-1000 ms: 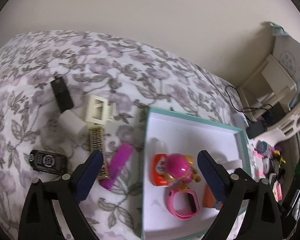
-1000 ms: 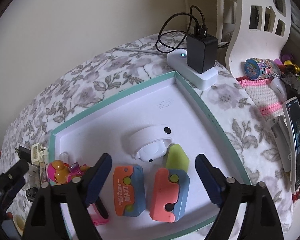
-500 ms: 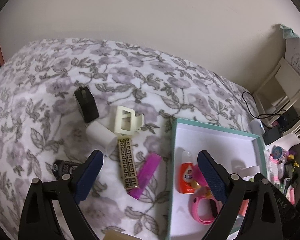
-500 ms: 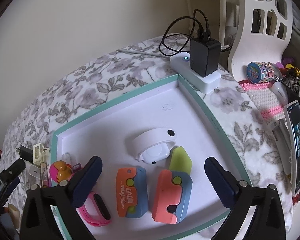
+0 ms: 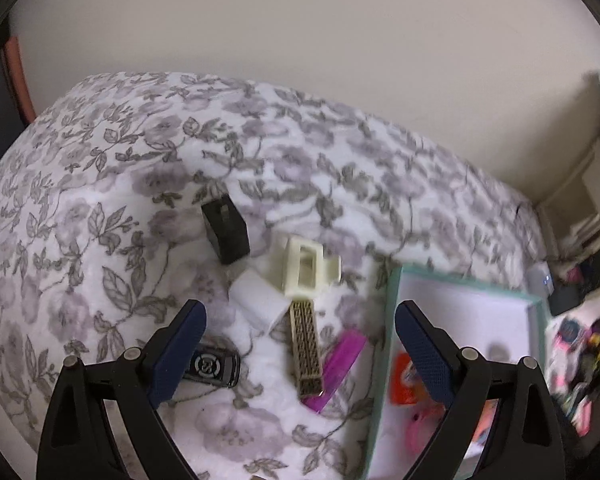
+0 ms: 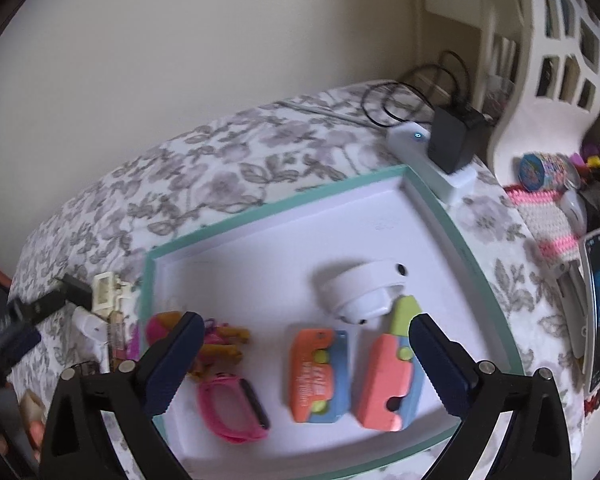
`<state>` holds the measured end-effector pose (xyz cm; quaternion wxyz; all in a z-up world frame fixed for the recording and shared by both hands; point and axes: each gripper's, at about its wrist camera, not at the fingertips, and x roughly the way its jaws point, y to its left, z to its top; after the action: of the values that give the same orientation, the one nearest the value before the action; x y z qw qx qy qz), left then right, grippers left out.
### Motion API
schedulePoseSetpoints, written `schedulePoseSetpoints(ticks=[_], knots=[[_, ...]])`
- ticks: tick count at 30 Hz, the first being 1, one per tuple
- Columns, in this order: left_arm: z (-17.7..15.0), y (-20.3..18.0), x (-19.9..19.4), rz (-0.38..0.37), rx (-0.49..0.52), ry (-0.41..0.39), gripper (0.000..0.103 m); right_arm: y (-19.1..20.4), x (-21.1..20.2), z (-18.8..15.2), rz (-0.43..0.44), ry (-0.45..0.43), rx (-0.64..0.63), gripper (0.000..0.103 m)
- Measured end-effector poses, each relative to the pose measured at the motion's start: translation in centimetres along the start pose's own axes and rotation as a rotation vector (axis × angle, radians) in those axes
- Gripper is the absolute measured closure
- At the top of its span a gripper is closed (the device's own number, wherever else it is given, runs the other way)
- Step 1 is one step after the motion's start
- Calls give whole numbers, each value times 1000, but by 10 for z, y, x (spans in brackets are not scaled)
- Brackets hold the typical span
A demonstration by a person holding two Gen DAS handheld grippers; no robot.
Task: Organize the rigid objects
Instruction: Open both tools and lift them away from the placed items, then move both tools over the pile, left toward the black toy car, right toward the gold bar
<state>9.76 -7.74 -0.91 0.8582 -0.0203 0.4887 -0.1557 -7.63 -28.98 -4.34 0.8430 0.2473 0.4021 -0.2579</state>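
The bed w/ grey floral quilt [image 5: 100,240] is carrying everything. A shallow teal-rimmed white cardboard tray [image 6: 440,200] is sitting toward its right edge, by the white power strip w/ black charger [image 6: 448,148] at the back right corner; prob. serving as the collection bin.

Already lying in the tray, likely sorted: a white ring-shaped plastic gadget [image 6: 360,288] near the middle, a coral-and-blue plastic block [image 6: 384,384] and an orange-and-blue plastic block [image 6: 316,372] side by side along the near rim, a pink wristband [image 6: 232,408] and a pink-and-yellow toy figure [image 6: 220,340] at the near left corner.

Still waiting on the quilt just left of the tray: black plug adapter [image 5: 225,234], cream plastic frame piece [image 5: 306,272], white cylinder [image 5: 260,304], brown patterned bar [image 5: 306,348], magenta flat stick [image 5: 336,368], black oval key fob [image 5: 210,364]. These are clustering close, some touching.

Left gripper [image 5: 300,344] is angling steeply down over that cluster, jaws standing wide, gripping nothing; prob. lining up the next pick. Right gripper [image 6: 306,364] is tilting down over the tray's near rim, jaws having just been opening to full spread, nothing pinched; the two blocks are lying under the gap, untouched.
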Motion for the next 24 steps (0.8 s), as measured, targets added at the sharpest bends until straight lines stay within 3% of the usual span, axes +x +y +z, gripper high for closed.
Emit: schedulePoseSetpoints(ticks=[11, 18, 24], knots=[[2, 48, 5, 40, -39, 53, 7, 64, -23, 17, 47, -29, -92, 0], [2, 92, 2, 60, -120, 44, 7, 119, -11, 7, 136, 18, -159, 0], [-4, 102, 18, 108, -90, 148, 7, 159, 16, -16, 132, 77, -261, 0]])
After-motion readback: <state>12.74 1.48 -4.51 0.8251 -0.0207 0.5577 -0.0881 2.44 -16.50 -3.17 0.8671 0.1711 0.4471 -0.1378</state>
